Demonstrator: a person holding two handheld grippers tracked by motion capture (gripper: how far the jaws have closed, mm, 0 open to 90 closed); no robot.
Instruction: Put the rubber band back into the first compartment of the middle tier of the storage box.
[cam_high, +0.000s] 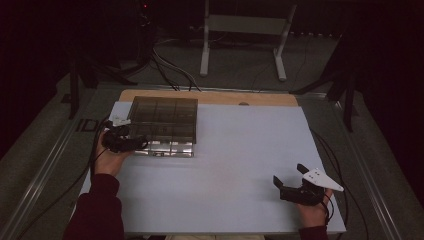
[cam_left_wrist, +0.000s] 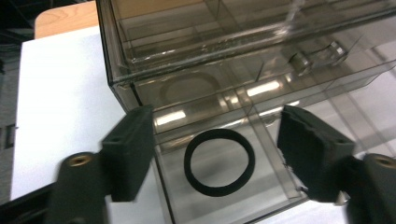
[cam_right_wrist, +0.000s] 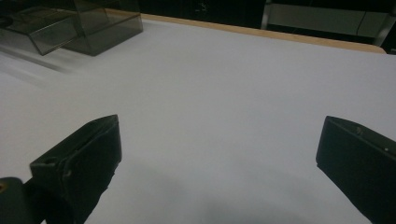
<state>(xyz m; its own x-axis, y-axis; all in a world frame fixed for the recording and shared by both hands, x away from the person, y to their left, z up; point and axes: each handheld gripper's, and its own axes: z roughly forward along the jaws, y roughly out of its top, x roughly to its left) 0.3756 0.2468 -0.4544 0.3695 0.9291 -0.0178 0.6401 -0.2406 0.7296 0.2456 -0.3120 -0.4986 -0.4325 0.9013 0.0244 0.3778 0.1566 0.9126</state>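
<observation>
left gripper (cam_left_wrist: 217, 154) at the near left corner of the smoky clear compartment box (cam_high: 165, 120), jaws spread wide, gripping nothing. between the jaws, in the left gripper view, a black ring (cam_left_wrist: 219, 162) lies flat in the box's nearest compartment. box sits at the far left of the white worktop (cam_high: 225, 165). right gripper (cam_high: 290, 176) rests well apart at the near right edge, jaws wide apart over bare worktop.
</observation>
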